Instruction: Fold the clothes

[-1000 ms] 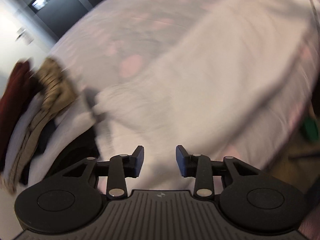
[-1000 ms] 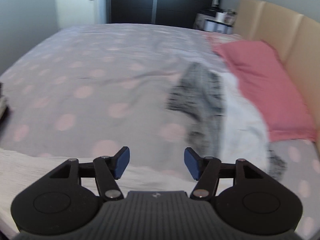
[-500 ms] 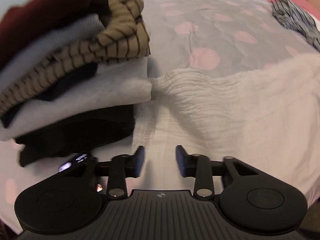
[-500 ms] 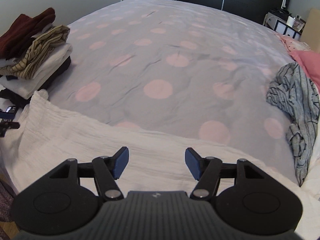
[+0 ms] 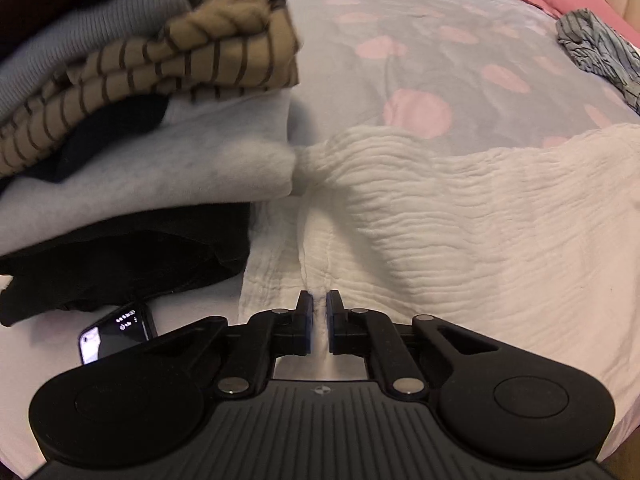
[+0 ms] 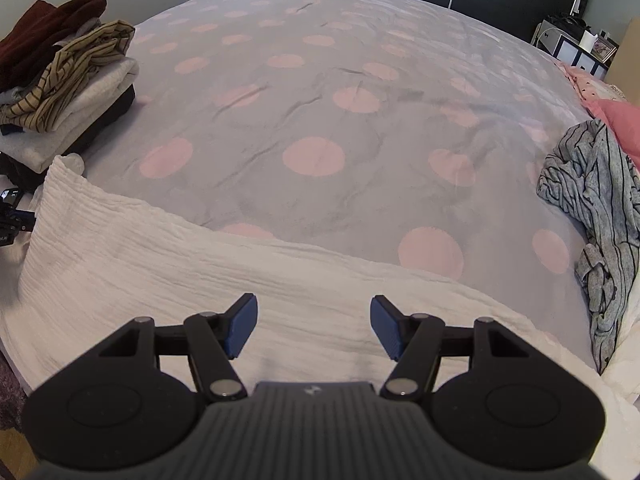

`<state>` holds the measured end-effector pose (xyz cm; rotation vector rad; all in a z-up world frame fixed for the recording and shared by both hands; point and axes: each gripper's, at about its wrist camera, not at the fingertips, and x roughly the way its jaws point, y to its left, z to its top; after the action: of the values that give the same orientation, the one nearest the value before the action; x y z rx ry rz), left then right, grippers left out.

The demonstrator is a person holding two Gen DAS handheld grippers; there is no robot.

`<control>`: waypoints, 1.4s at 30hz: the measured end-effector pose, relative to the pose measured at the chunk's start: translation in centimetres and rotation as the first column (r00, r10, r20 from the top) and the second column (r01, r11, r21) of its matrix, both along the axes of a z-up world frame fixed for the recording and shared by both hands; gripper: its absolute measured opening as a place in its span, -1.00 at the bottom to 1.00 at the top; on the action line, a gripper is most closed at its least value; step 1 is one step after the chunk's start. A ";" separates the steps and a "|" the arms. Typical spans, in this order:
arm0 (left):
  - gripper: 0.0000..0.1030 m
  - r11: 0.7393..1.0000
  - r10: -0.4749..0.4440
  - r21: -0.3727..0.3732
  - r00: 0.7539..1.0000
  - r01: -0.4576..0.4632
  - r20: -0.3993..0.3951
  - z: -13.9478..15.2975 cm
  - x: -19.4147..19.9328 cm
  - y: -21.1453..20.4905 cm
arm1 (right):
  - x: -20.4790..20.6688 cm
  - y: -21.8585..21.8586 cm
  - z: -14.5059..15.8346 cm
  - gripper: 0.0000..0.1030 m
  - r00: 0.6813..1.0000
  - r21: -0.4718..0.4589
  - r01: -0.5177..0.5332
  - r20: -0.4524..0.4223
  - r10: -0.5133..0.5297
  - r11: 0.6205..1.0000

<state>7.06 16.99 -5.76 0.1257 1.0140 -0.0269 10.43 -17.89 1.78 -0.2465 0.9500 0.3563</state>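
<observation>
The left gripper (image 5: 319, 308) is pinched on a raised fold of the white crinkled garment (image 5: 460, 216), which spreads away from it across the near edge of the bed (image 6: 320, 92). The right gripper (image 6: 313, 322) hangs over the same cloth, its fingers wide apart with nothing between them. A stack of folded clothes (image 5: 152, 128) sits just beside the garment's corner, a phone (image 5: 114, 334) under it.

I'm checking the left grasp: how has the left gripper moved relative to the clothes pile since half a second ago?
Barely; the left gripper keeps its place beside the clothes pile, but its jaws have shut on the white crinkled garment.
</observation>
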 end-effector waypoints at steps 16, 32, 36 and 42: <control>0.11 0.982 0.177 -0.060 0.984 -0.179 -0.023 1.1 -3.3 4.5 | -0.3 -0.4 0.7 0.30 0.999 0.014 0.017 0.029 -0.017 1.000; -0.85 0.995 0.095 -0.021 0.995 -0.096 -0.043 0.9 -5.3 3.2 | -1.3 -1.7 0.9 0.32 0.998 -0.004 0.040 0.056 -0.040 0.999; -0.86 0.996 0.074 -0.052 0.997 -0.072 0.030 3.4 -7.0 2.7 | -1.8 -2.5 1.2 0.32 0.996 -0.003 0.058 0.071 -0.058 0.998; -0.86 0.985 0.018 -0.171 0.991 0.006 0.136 7.9 -8.6 -0.7 | -2.8 -3.4 1.2 0.33 0.994 -0.016 0.072 0.082 -0.070 0.997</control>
<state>-1.57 16.28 2.10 -0.0321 0.8708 -0.0981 7.60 -21.27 3.00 -0.2418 0.8795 0.2704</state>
